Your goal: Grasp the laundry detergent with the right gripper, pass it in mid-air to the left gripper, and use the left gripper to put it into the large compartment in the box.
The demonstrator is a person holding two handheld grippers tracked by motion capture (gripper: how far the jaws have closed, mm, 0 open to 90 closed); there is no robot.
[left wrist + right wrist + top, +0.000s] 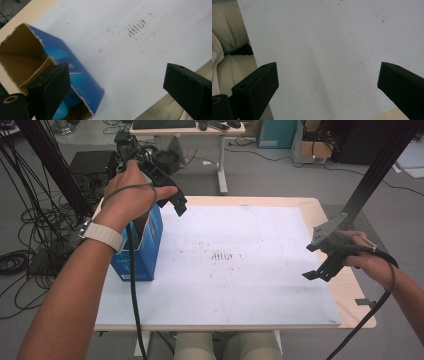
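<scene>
High view shows the left hand-held gripper held above the open blue box, which stands at the left edge of the bench. Its jaws are wide apart and empty. The right hand-held gripper is over the right side of the white sheet, jaws also spread, holding nothing.

High view sits above my side, looking forward and down over the whole white board. My left gripper view looks close down at the blue box and board; right one close on board, near edge
</scene>
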